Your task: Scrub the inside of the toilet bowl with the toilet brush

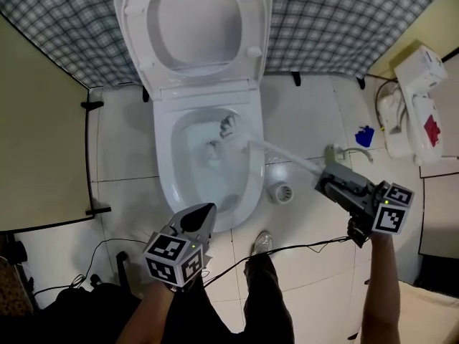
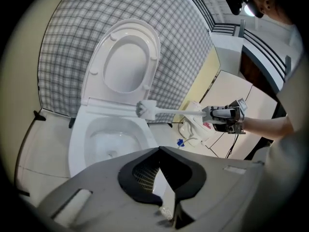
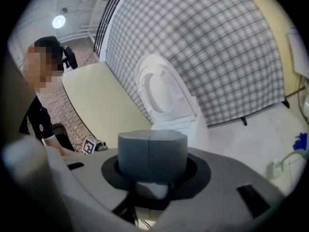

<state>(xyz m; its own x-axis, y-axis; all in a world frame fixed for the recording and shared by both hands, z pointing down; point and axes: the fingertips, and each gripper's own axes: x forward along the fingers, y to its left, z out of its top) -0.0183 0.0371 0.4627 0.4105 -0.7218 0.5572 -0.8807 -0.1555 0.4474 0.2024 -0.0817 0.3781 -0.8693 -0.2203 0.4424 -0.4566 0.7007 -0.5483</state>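
In the right gripper view we could not see the handle behind the jaws. The right hand-held gripper (image 1: 328,182) pinched the toilet brush (image 1: 281,152), its head above the toilet bowl (image 1: 169,186). The left hand-held gripper (image 1: 205,212) was apparently pressed together, empty.

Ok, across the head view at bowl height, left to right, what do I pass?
Left to right: beige panel → toilet bowl left rim → toilet brush head → floor drain → right gripper, holding the brush handle.
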